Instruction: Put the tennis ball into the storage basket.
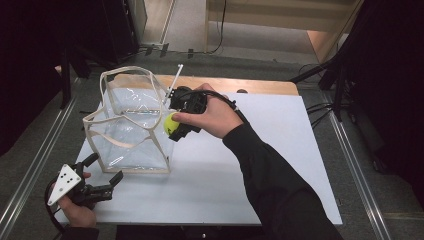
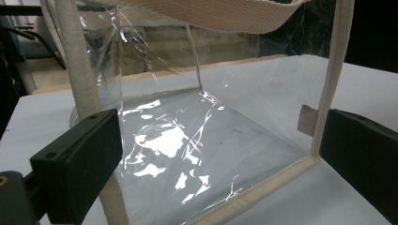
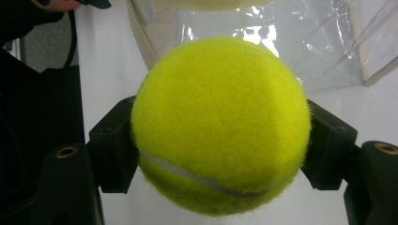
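1. The white rectangular counter carries everything; beyond its far edge a strip of bare wood shows.
2. A clear plastic tote bag with cream webbing trim and handles stands upright near the counter's left edge, its mouth open upward. It is the biggest thing on the counter, and I judge it the place the ball is meant to go.
3. The right gripper hangs just beside the bag's right wall, about level with the rim and toward the far-right corner of the bag. In the right gripper view its fingers pinch a fuzzy yellow-green tennis ball from both sides, clear of the counter.
4. The relation that matters: the bag's opening lies to the left of the held ball and no higher than it, so the ball likely has to clear the cream rim and then go down inside. That rim and the looping handle are what could catch it.
5. The left gripper waits at the counter's near-left corner, just in front of the bag. Its fingers are spread, framing the bag's near wall without pressing it.
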`<state>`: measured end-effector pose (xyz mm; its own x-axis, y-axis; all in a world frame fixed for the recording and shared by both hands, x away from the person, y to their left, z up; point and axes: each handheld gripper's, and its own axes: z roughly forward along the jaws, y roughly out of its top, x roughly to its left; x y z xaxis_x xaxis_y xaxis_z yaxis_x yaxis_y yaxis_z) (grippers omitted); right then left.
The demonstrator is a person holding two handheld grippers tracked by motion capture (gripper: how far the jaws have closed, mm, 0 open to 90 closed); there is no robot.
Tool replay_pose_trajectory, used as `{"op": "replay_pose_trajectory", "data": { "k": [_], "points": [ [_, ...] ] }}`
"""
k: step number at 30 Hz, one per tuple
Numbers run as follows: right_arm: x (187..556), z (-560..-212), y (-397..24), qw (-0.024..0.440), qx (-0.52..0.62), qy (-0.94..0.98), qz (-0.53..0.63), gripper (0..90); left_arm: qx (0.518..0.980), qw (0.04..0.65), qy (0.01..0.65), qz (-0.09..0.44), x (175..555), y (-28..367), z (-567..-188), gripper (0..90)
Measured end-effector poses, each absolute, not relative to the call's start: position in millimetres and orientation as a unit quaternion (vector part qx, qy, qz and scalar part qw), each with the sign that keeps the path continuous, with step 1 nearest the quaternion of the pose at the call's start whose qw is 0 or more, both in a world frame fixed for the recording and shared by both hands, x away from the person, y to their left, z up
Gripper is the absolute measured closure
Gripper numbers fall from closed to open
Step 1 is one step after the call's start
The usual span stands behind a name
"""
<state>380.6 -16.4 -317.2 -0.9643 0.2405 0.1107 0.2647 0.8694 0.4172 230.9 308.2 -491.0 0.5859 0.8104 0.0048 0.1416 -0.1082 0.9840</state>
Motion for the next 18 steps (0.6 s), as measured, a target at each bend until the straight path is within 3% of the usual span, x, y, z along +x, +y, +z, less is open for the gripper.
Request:
{"op": "replay_pose_trajectory", "data": {
  "k": [18],
  "points": [
    [386, -293, -16, 0.035, -0.120, -0.962, -0.243, 24.0, 0.686, 0.569, 0.346, 0.293, 231, 307, -491, 0.0]
  ]
}}
